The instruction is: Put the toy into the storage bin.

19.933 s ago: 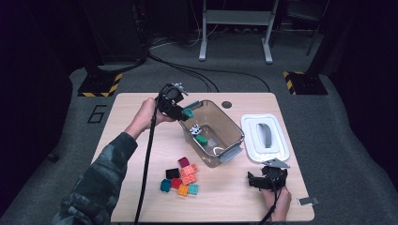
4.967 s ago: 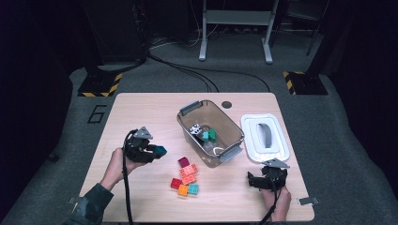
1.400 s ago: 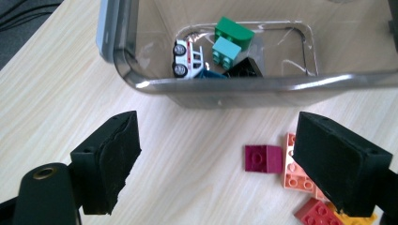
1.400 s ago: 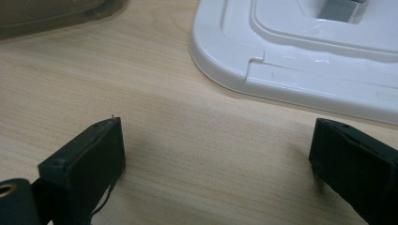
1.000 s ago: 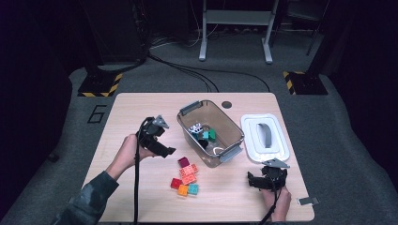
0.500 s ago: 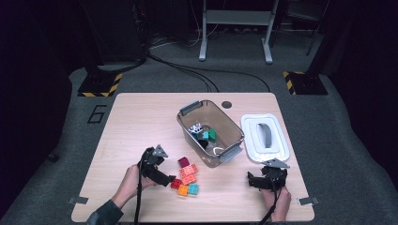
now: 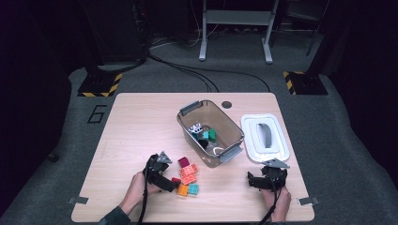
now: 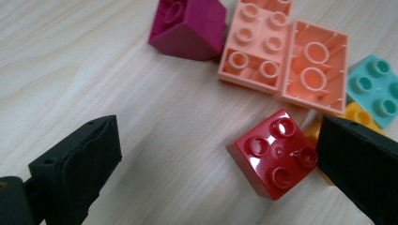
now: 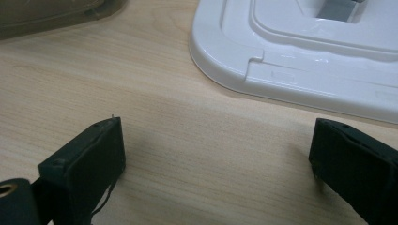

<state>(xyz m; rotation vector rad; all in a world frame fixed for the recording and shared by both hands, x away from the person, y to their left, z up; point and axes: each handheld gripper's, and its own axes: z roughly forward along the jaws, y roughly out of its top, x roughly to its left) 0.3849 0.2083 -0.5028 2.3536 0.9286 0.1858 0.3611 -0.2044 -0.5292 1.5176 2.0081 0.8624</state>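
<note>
**Left claw down at the red brick**

Left gripper (image 8: 220, 164) spread wide, just been opening, red brick (image 8: 272, 152) between the jaws at the right-hand one, nothing pinched yet. Just past the red brick: two peach bricks (image 8: 286, 56), a magenta one (image 8: 187, 26), a teal one (image 8: 375, 89), all loose on the table (image 8: 70, 70). Well off from the red brick, clear bin (image 7: 211, 133) and white lid (image 7: 265, 138). Right gripper (image 9: 216, 164) also spread, resting beside that lid

A pale wooden table (image 7: 141, 122) stands on grey carpet (image 7: 342, 140) in a dark room.
</note>
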